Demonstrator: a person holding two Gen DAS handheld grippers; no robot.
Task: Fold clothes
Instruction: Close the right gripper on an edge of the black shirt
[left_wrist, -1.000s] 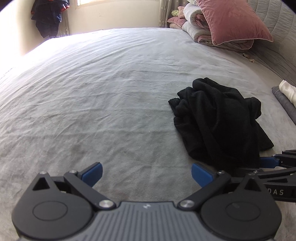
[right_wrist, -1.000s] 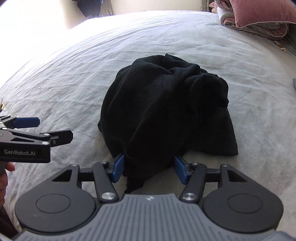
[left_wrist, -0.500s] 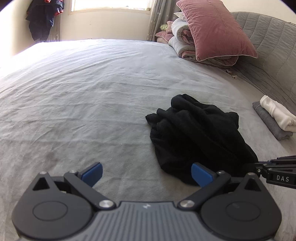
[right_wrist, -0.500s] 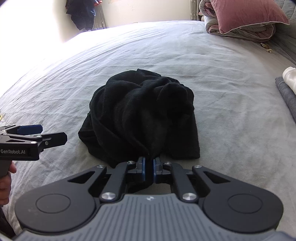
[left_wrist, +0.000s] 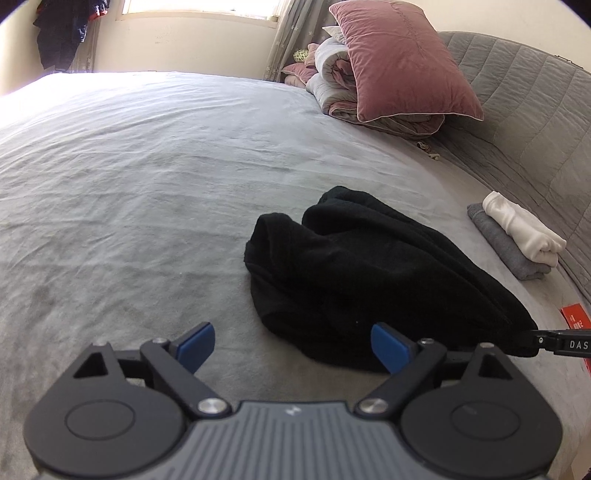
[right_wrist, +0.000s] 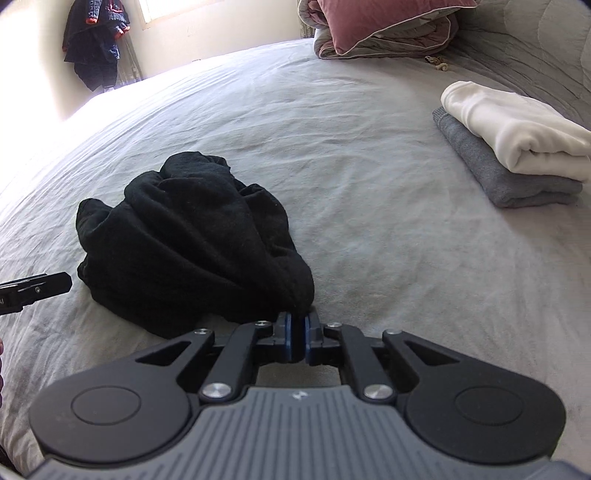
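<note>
A crumpled black garment (left_wrist: 362, 273) (right_wrist: 192, 240) lies on the grey bed sheet (left_wrist: 147, 184) (right_wrist: 388, 221). My right gripper (right_wrist: 297, 334) is shut on the garment's near edge, and the cloth is stretched toward it. In the left wrist view the right gripper (left_wrist: 535, 341) shows at the right edge, pinching the cloth. My left gripper (left_wrist: 293, 347) hovers just left of the garment's near edge, its jaws wide and closing. Nothing lies between its pads; the right blue fingertip (left_wrist: 388, 345) is over the black cloth. The left gripper's tip (right_wrist: 37, 288) shows at the left edge of the right wrist view.
A folded white garment (right_wrist: 517, 129) (left_wrist: 524, 229) lies on a folded grey one (right_wrist: 506, 173) at the right. A pink pillow (left_wrist: 402, 59) rests on rolled bedding beside a quilted grey headboard (left_wrist: 524, 122). Dark clothes (right_wrist: 96, 40) hang by the window. A red card (left_wrist: 576, 321) lies at the bed's edge.
My right gripper closed on the garment's near edge and dragged it to the right, stretching the heap. The left gripper turned toward the garment and its jaws narrowed slightly.
</note>
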